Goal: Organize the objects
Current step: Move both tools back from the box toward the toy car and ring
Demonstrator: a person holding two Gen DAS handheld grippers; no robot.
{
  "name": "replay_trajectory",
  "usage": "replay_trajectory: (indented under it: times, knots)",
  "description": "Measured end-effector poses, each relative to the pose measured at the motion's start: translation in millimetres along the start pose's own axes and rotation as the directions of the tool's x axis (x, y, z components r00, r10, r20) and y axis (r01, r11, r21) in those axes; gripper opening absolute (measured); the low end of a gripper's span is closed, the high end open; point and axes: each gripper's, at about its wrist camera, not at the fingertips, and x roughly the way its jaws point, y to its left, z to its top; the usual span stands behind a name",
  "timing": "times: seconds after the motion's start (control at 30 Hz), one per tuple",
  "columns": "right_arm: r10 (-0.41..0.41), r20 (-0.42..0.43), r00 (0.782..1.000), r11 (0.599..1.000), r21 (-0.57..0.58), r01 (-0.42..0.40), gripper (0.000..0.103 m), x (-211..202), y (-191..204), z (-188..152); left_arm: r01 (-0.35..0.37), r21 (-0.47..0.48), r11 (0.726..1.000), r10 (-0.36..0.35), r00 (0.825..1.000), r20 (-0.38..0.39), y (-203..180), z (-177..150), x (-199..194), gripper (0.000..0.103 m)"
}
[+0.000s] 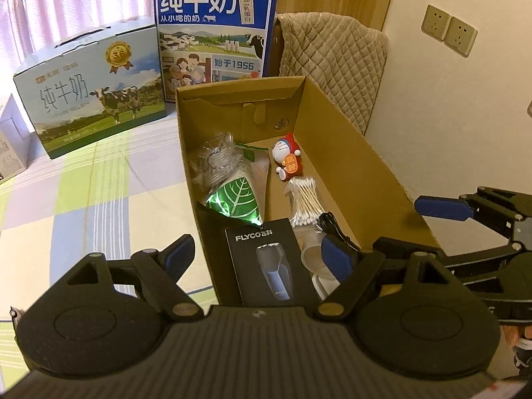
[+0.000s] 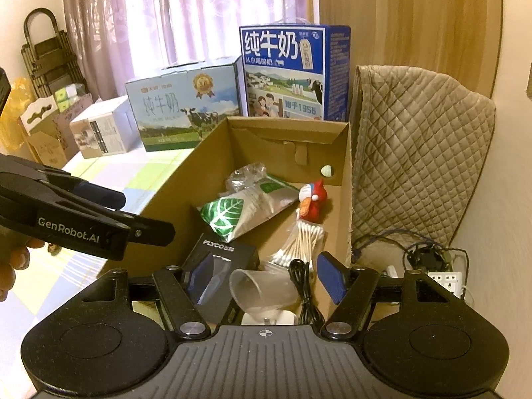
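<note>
Right now both tools hover over the near end of an open cardboard box [image 1: 352, 153]. The left hand-held gripper [image 1: 257, 257] points forward and slightly down, its blue-padded fingers spread wide with nothing between them: the left finger hangs outside the box's left wall, over the checked cloth [image 1: 99, 193], and the right finger sits above the box interior. The right hand-held gripper [image 2: 262, 277] is level beside it, fingers likewise parted and empty, straddling the near items. In the right wrist view, fingers of the person's hand [image 2: 13, 259] show beneath the left tool's black frame.

Inside the box, nearest the tools, lies a black Flyco shaver box [image 1: 262, 262], flat on the bottom at the near left. Just right of it a clear plastic cup [image 2: 262, 291] lies on its side, mouth toward the near left, with a coiled black cable [image 2: 304, 286] touching its right. Farther in, a bundle of cotton swabs [image 1: 304, 204] rests by the right wall, and a small red-and-white figurine [image 1: 287, 158] sits beyond it. A green leaf-print packet [image 1: 237, 202] leans over a crinkled clear bag [image 1: 216, 159] on the far left.

Beyond the box stand two milk cartons: a pale one [image 1: 93, 93] to the left and a tall blue one [image 1: 214, 30] behind. A quilted cover [image 2: 419, 139] drapes to the right.
</note>
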Motion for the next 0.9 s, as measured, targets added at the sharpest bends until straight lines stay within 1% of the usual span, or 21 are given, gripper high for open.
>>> replay_trajectory:
  times: [0.47,0.63,0.9]
  knots:
    - [0.028,0.024,0.999,1.0,0.004,-0.028,0.067,-26,28,-7,-0.011,-0.033,0.999,0.012,1.0,0.022,10,-26,-42,0.081]
    - [0.038,0.019,0.999,0.999,0.011,-0.038,0.068,-31,42,-12,-0.025,-0.057,0.998,0.025,1.0,0.0,19,-41,-51,0.081]
    - [0.065,-0.021,0.998,0.998,0.014,-0.064,0.069,-31,71,-27,-0.039,-0.094,0.995,0.036,0.999,-0.032,37,-70,-65,0.081]
